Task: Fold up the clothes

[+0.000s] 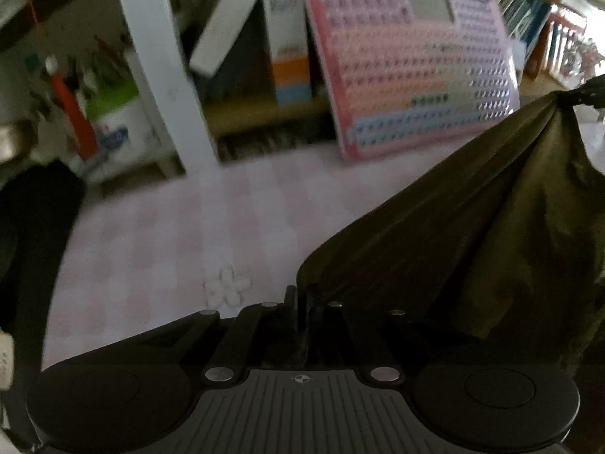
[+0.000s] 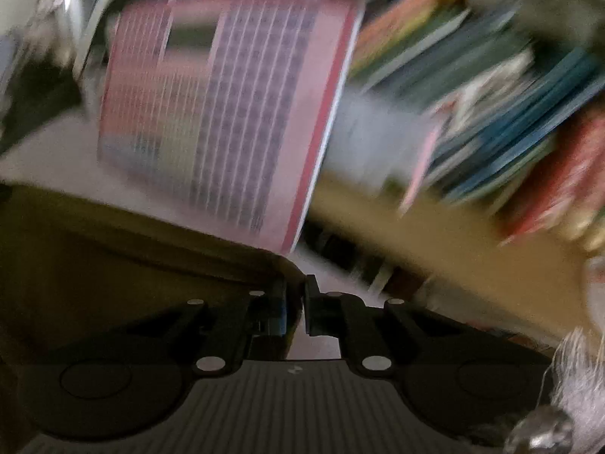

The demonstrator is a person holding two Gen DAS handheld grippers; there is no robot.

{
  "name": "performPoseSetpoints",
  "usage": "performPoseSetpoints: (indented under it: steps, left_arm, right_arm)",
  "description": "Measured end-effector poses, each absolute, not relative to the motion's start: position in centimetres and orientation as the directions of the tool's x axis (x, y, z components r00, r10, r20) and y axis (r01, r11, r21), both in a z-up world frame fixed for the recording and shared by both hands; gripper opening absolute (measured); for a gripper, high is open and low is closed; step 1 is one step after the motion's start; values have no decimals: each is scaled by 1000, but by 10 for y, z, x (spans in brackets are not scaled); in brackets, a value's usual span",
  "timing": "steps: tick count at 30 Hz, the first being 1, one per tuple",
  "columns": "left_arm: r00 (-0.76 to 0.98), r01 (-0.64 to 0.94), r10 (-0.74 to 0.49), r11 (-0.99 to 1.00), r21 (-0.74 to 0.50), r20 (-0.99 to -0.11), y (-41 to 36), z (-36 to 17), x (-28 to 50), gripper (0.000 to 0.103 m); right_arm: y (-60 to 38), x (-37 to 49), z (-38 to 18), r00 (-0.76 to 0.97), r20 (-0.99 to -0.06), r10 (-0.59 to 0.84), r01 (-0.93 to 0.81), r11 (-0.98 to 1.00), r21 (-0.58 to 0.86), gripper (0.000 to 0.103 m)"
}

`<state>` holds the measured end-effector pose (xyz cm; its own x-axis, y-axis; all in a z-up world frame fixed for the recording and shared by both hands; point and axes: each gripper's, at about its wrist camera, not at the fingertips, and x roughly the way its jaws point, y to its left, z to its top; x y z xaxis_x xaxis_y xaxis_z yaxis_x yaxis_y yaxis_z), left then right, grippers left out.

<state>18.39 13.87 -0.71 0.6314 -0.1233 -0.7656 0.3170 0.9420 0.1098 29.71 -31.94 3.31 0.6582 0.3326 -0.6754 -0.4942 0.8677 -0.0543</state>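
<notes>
cloth (image 1: 472, 227) of a dark olive colour hangs stretched between the two tools, lifted off the pink checked bench (image 1: 189, 227) rather than lying on it. left tool (image 1: 302, 302) has its fingers pressed together on one edge of the cloth, and from there the fabric fans upward in tight pleats to a far corner pinched by the right tool (image 1: 584, 92). right wrist view shows the right tool (image 2: 304, 302) with its fingers nearly closed on a thin edge of the cloth, which spreads away to the left. holding two points taut like this likely serves to straighten the piece so it can be laid or doubled neatly. both views are blurred. a pink chart (image 1: 412, 64) leans against shelves of books (image 2: 510, 113) behind.
</notes>
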Motion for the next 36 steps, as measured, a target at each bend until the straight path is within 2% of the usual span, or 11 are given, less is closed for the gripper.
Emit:
performPoseSetpoints:
  steps: [8,12,15,18,20,23,25,27,29,31,36]
  left_arm:
    - [757,415,-218,888,196,-616,134,45,121,2]
    - [816,447,-232,834,323,-530,127,67,59,1]
    - [825,455,-233,814,362,-514,129,66,15,1]
    - [816,449,-217,822,351,-536,135,50,-15,2]
    - [802,421,-193,854,306,-566,144,38,-29,9]
    - [782,366,-173,905,217,-598,163,32,-47,12]
    - [767,325,-163,932,158,-620,176,28,-59,16]
    - [751,280,-154,955,99,-642,189,24,-70,26]
    - [736,228,-151,973,31,-660,201,21,-81,35]
    - [725,145,-190,982,-123,-663,214,21,-87,42]
    - [704,-91,-375,795,-599,-604,236,3,-88,51]
  right_arm:
    - [-330,198,89,816,-528,237,-356,925,-134,7]
    - [-340,116,108,880,-430,201,-278,953,-123,7]
    - [-350,45,108,900,-391,193,-240,968,-76,7]
    - [-359,-17,85,888,-433,157,-177,984,-6,7]
    - [-363,-54,60,861,-494,123,-128,991,24,7]
    - [-370,-96,19,794,-605,52,-18,998,63,11]
    - [-375,-118,-1,751,-661,3,79,992,95,25]
    - [-381,-136,-11,719,-694,-36,186,972,143,32]
    - [-387,-152,-15,697,-716,-40,269,940,208,33]
    - [-387,-164,-14,682,-731,-33,329,906,266,44]
    - [-377,-174,-9,677,-732,74,417,781,465,52]
